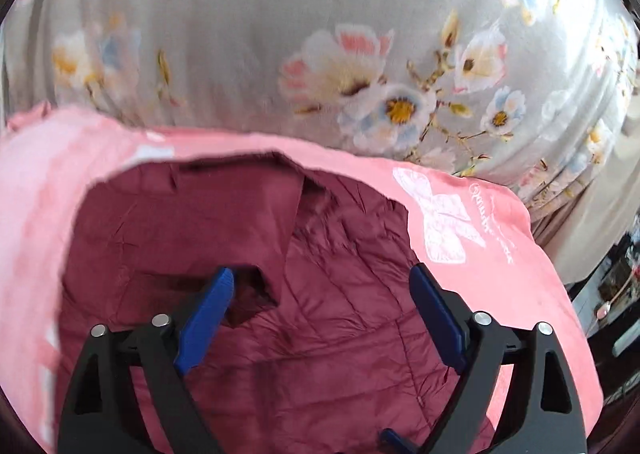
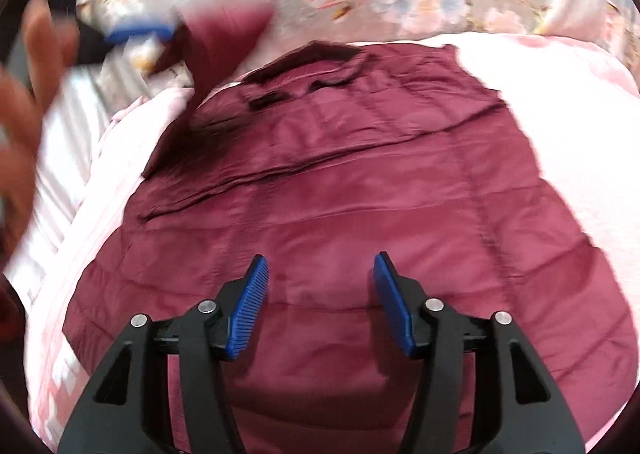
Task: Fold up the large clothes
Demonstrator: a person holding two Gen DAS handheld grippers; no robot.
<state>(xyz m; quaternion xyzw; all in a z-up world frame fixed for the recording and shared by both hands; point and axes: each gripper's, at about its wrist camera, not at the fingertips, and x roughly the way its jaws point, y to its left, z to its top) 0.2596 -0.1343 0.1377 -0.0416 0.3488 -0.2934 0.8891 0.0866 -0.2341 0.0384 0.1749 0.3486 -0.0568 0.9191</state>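
A: Both grippers gape. Right gripper (image 2: 320, 302) holds nothing, poised over the jacket (image 2: 360, 214), which lies flat on the pink blanket (image 2: 560, 94).

B: Left gripper (image 1: 320, 302)?

A: Wide apart over the jacket; its left finger sits at a fold edge, nothing pinched. I judge a sleeve fold underway; next, grip that edge.

B: Room?

A: Blanket margins all round; floral sheet (image 1: 240, 14) beyond, unobstructed.
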